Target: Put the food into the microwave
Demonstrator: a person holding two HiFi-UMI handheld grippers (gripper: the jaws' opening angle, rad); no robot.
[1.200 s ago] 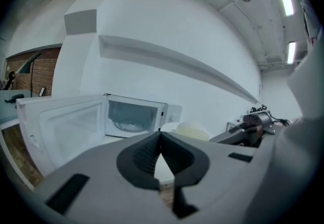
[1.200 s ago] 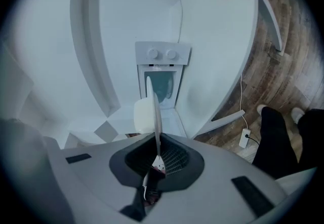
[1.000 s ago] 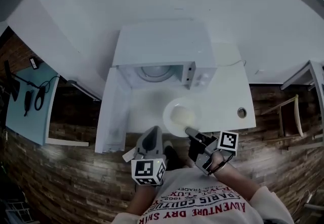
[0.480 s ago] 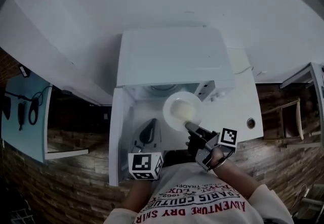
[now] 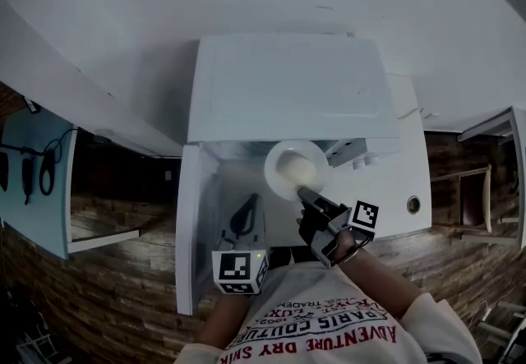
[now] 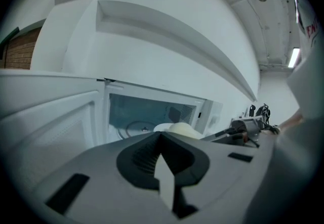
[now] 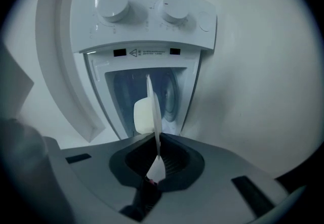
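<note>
A white microwave stands on the table with its door swung open to the left. My right gripper is shut on the near rim of a white plate that carries a pale lump of food. The plate hangs at the mouth of the cavity. The right gripper view shows the plate edge-on between the jaws, with the food beside it and the cavity behind. My left gripper is shut and holds nothing, low before the open door. Its own view shows the glass turntable and the food.
Two knobs sit on the control panel. The white table has a round cable hole at the right. A chair stands further right and a blue board with cables at the left.
Both grippers have moved forward towards the microwave. The plate with the food went from over the table's front to the cavity's mouth. The left gripper now lies by the open door.
</note>
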